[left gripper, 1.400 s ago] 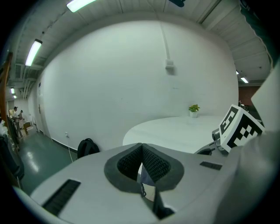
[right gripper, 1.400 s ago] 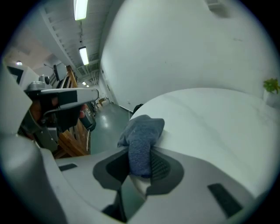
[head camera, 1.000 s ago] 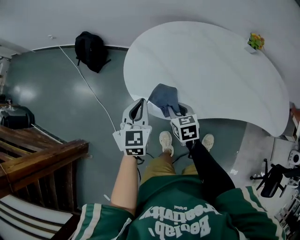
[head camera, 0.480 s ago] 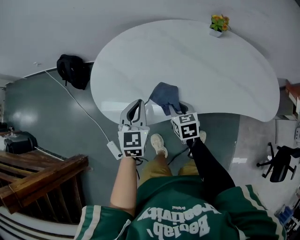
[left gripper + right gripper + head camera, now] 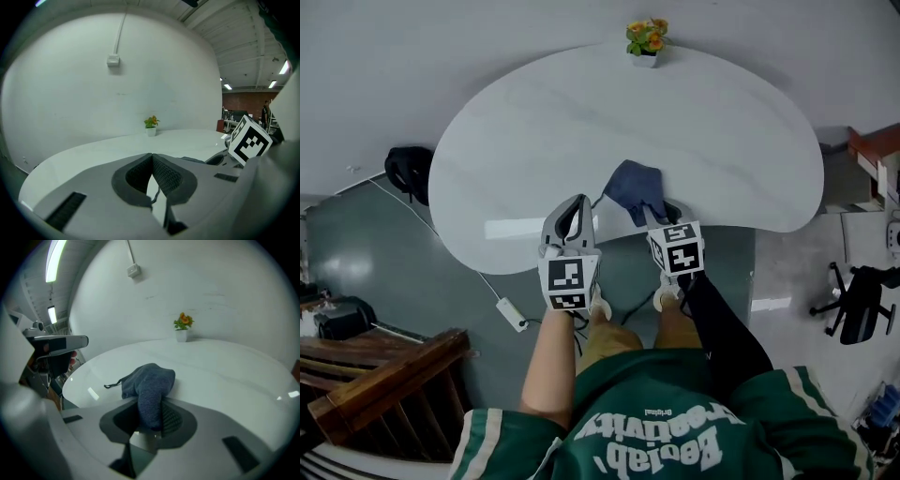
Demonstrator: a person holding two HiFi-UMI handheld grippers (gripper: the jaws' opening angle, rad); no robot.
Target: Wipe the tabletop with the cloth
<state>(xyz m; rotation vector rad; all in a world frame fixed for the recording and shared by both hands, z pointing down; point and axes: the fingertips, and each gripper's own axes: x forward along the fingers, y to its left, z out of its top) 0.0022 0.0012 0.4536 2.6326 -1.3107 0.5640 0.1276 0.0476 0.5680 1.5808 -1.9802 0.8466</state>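
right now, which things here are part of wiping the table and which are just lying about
For the job:
- blue-grey cloth, clamped in the right gripper
- white tabletop
- left gripper, shut and empty

Just lying about:
- potted plant at the table's far edge
- black backpack and white power adapter on the floor
- office chair

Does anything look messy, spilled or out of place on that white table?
Nothing stands out. The table shows no spill, the potted plant stands upright at its far edge, and the blue cloth lies bunched near the front edge, pinched in the right gripper.
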